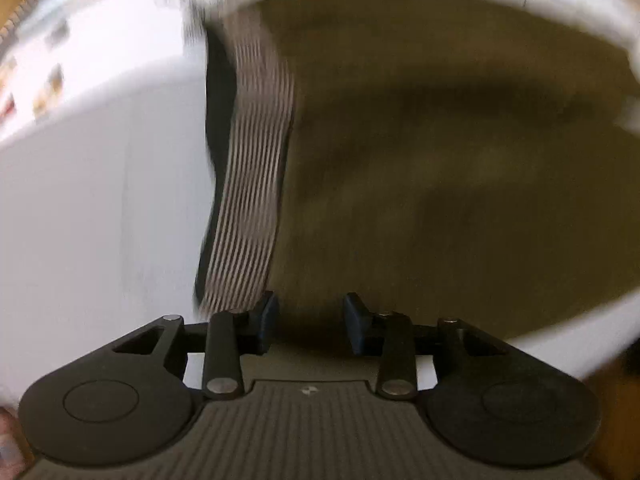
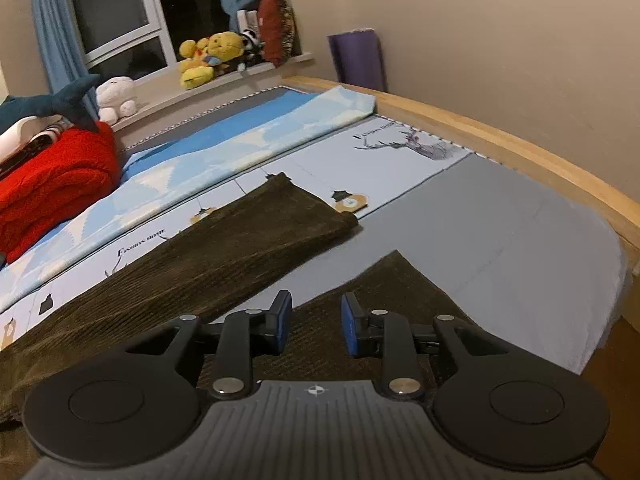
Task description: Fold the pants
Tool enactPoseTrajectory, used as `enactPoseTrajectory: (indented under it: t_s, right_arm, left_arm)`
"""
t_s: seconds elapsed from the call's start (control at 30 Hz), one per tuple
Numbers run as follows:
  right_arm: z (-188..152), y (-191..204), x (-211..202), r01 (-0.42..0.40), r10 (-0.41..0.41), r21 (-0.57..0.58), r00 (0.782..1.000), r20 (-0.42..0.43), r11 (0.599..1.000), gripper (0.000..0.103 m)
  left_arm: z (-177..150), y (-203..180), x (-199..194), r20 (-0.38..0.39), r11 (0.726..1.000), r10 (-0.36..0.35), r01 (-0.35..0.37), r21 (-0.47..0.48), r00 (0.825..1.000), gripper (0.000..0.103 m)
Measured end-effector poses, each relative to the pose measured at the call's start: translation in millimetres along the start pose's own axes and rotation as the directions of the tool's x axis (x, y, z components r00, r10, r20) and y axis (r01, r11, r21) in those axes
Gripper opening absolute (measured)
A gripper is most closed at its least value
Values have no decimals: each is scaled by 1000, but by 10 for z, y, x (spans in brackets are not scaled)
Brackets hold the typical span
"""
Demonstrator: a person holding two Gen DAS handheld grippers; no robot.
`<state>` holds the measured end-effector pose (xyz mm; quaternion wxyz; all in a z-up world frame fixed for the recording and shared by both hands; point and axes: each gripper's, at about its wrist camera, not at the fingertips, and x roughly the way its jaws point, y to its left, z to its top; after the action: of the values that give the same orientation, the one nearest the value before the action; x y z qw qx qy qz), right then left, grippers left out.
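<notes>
- your left gripper (image 1: 310,320) points down over the waist end of the pants (image 1: 440,168), jaws partly apart with nothing pinched between the pads; the ribbed waistband (image 1: 252,184) lies just beside its left pad.
- your right gripper (image 2: 316,326) hangs low over the near leg (image 2: 384,292), jaws narrow but parted, cloth under them and not gripped.
- the pants lie spread on the bed (image 2: 500,232), the far leg (image 2: 248,236) running out across the printed sheet (image 2: 400,152), the two legs apart.
- risk: if you close the left jaws here you may catch only the top layer, and the waist would fold crooked.
- risk: the legs are splayed, so lifting one end alone could drag the far leg askew or bunch the corduroy.
- risk: the red blanket (image 2: 52,184) sits near the far leg's upper part; a wide sweep could snag it.
- hard to make out: the left view is smeared, so whether the pads touch cloth cannot be told.
- cut off: the crotch and the near leg's upper part hide behind the right gripper's body.
</notes>
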<state>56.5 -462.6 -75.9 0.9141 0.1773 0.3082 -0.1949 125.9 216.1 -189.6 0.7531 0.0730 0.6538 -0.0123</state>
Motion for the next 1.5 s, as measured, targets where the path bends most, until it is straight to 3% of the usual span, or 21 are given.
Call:
enactPoseTrajectory:
  t_s: [0.07,0.17,0.27,0.37,0.7,0.8,1.2,1.33,1.5]
  right_arm:
    - [12,-1,5,-12,12,1,1000,-1,1000,29]
    - [27,-2,24,-43,43,7,999,-6,999,31]
    - [34,62,47,-63,63,-37,998,-6,997,35]
    - [26,142,69,-66,65,-89,998,-11,994,36]
    - [-68,480,70,-79,84,-249,996,11,965,36]
    - [-90,552,77,-75,84,-278,996,20,958,44]
    - [-95,756,163,-95,110,-349,994,24,932,52]
    - [-107,825,153,-79,100,-381,994,36,921,52]
    - [-122,918,184,-63,87,-407,995,41,911,52]
  left_arm:
    - [-1,-45,-65,24,1000,17,-18,23,1000,39]
    - [22,-103,-360,157,1000,22,-24,8,987,47]
    - [66,-170,-499,215,999,35,-35,-3,976,49]
    - [116,-250,-562,240,998,65,-70,11,969,53]
    - [330,-327,-563,271,997,78,-83,5,959,55]
    - [366,-319,-583,281,996,83,-85,-7,956,55]
    - [522,-191,-687,356,992,95,-59,-111,930,55]
    - [557,-226,-763,405,991,105,-60,-123,908,55]
    - [620,-298,-899,495,989,117,-54,-141,861,55]
